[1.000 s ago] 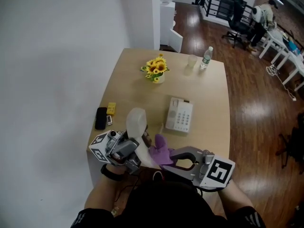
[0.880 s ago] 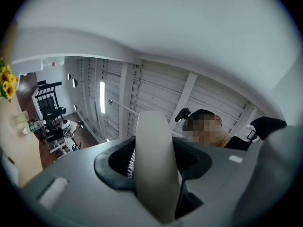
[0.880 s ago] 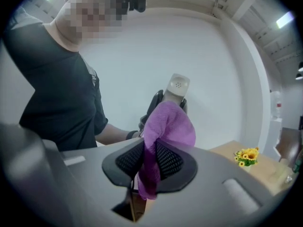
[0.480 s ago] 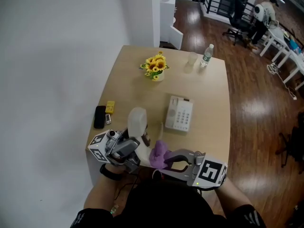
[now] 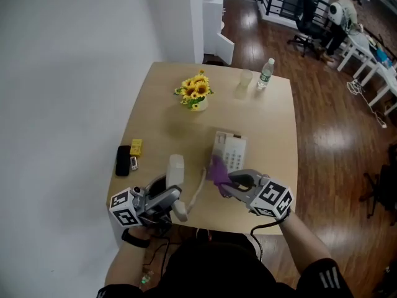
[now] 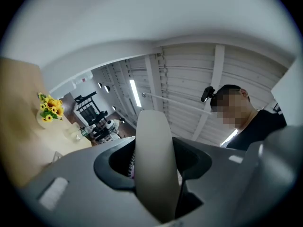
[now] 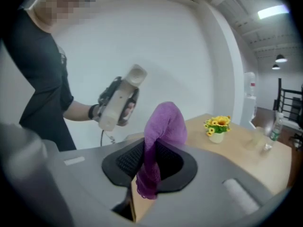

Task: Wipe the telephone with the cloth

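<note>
The cream telephone base [image 5: 230, 153] lies on the wooden table [image 5: 273, 135], right of centre. Its handset [image 5: 175, 171] is off the base, tilted upward, with my left gripper [image 5: 174, 198] shut on its lower end; a coiled cord [image 5: 197, 190] trails from it toward the base. In the left gripper view the handset [image 6: 154, 160] fills the gap between the jaws. My right gripper [image 5: 227, 180] is shut on a purple cloth [image 5: 216, 168], which hangs at the base's near edge. In the right gripper view the cloth [image 7: 162, 131] stands up from the jaws, the handset [image 7: 121, 98] beyond it.
A pot of sunflowers [image 5: 193, 92] stands at the table's back. A water bottle [image 5: 265, 72] and a clear cup [image 5: 243, 80] are at the far right edge. A black device [image 5: 123, 160] and a small yellow item [image 5: 135, 146] lie at the left edge.
My right gripper has carried the purple cloth forward from the near table edge to the telephone base. The left gripper and handset have shifted left and lower, away from the cloth.
</note>
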Tool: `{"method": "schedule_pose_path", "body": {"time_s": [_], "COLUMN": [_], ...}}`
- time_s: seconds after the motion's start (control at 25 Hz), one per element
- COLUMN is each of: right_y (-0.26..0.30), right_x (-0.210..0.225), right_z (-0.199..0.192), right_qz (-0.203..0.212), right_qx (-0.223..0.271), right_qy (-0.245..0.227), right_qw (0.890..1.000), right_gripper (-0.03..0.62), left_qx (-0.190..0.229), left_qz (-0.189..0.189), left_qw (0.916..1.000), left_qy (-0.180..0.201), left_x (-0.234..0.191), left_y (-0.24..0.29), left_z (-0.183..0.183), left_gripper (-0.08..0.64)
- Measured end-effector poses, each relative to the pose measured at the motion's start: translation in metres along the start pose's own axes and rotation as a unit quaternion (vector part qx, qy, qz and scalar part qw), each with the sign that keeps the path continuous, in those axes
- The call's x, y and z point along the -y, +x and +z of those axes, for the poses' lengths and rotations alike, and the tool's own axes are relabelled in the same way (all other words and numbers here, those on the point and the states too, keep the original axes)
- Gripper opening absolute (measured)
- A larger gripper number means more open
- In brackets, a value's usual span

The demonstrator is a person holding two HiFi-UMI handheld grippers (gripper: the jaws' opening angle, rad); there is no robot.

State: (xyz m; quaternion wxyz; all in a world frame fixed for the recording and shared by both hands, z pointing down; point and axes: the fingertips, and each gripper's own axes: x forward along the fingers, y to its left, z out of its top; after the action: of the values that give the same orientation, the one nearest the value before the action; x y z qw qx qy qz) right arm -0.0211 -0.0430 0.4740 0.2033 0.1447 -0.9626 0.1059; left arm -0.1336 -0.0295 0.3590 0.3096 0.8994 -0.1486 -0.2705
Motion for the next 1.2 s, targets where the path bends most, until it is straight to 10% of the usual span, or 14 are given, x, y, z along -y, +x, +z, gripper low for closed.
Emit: {"method": "schedule_pose_path", "body": {"time_s": [0.64,1.2], "right_y": [0.135,0.162], "right_x": [0.249,0.166], "right_z": [-0.123,-0.182], "right_qz": [-0.140,-0.065], "right_qx": [-0.232,-0.278], "right_qy": [0.033,-0.001], "right_qw": [0.962,0.958], "right_gripper": [0.071,0.071], "left_qx": [-0.031,-0.023], "left_qz": [0.154,0.189], "left_qw": [0.9876,0.9817], "left_qy": [0.010,0.007], "left_x": [-0.063,-0.078], "left_y": [-0.016,-0.029], "left_z": [-0.034,-0.035], "left_gripper": [0.222,0.222]}}
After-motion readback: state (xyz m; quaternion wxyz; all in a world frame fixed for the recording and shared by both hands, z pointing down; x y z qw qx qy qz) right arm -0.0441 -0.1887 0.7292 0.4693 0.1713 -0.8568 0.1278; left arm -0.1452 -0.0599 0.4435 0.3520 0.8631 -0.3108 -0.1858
